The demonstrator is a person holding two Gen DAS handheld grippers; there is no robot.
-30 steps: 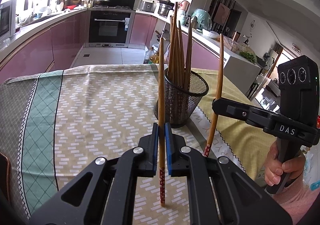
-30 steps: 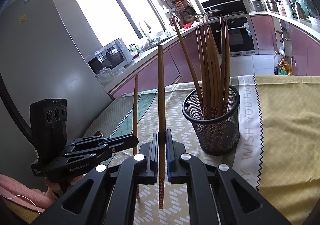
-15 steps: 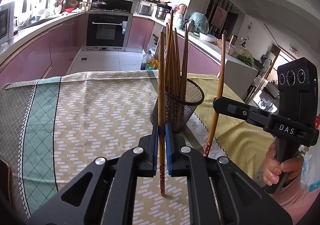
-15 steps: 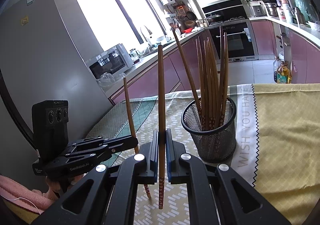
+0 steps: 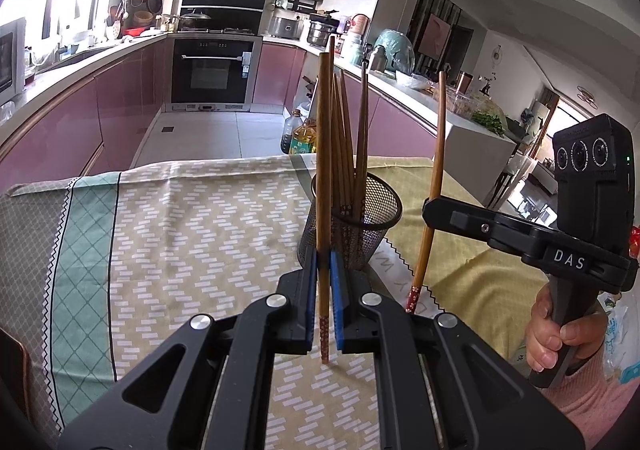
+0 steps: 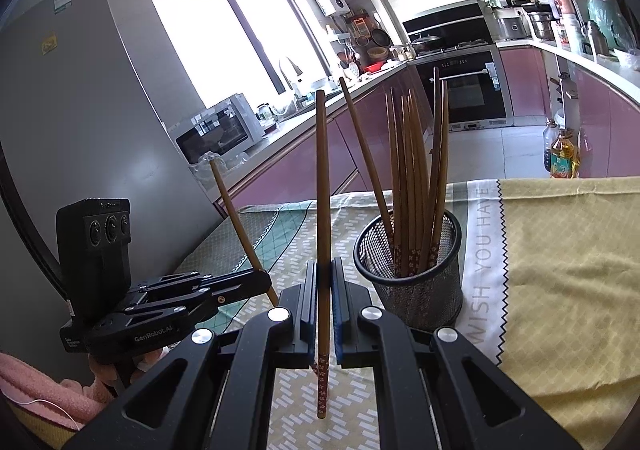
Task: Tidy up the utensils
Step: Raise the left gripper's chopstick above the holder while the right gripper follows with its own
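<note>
A black mesh holder [image 5: 360, 234] [image 6: 416, 290] stands on the patterned tablecloth [image 5: 180, 250] with several brown chopsticks upright in it. My left gripper [image 5: 323, 262] is shut on one chopstick [image 5: 324, 154], held upright just in front of the holder. In the right wrist view that left gripper [image 6: 262, 282] is at the left, and its chopstick [image 6: 234, 214] leans left. My right gripper [image 6: 323, 268] is shut on another upright chopstick [image 6: 322, 190], left of the holder. Seen from the left wrist, the right gripper [image 5: 430, 212] and its chopstick [image 5: 437, 154] are right of the holder.
The yellow part of the cloth [image 6: 560, 270] lies right of the holder. A person's hand [image 5: 560, 334] grips the right handle. Beyond the table's far edge are oil bottles [image 5: 300, 134] on the floor, pink cabinets and an oven [image 5: 214, 74].
In the right wrist view the left gripper's chopstick has tipped from upright to leaning left. Both grippers stay shut on their chopsticks near the holder.
</note>
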